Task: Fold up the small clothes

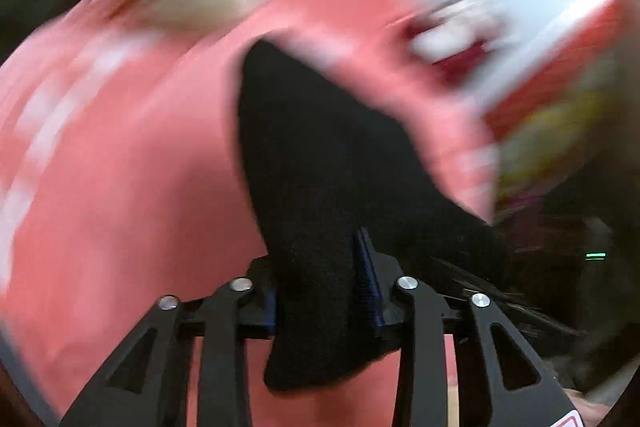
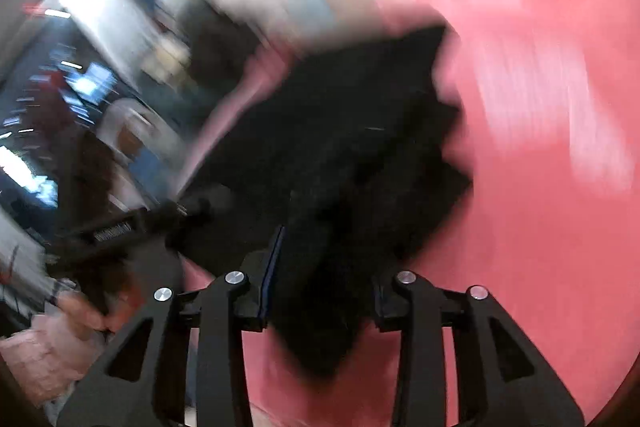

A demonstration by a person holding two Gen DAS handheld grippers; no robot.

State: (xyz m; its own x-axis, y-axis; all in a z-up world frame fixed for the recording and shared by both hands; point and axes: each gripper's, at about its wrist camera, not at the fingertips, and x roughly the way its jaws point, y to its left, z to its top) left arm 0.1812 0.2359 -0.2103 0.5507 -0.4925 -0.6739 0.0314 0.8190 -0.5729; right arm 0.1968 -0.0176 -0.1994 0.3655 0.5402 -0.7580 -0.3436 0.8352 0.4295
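Black garment (image 1: 320, 167) betw jaws both grippers, over pink cloth (image 1: 120, 167); pinching or loose: can't tell, blurred.

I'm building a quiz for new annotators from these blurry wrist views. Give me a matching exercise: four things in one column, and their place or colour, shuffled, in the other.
Things:
1. black garment
2. pink cloth
3. pads
4. small light

Place or colour:
a. green, in the dark at the right of the left wrist view
b. blue
c. spread behind the garment
d. between the fingers of the left gripper and of the right gripper

Pairs: 1-d, 2-c, 3-b, 4-a
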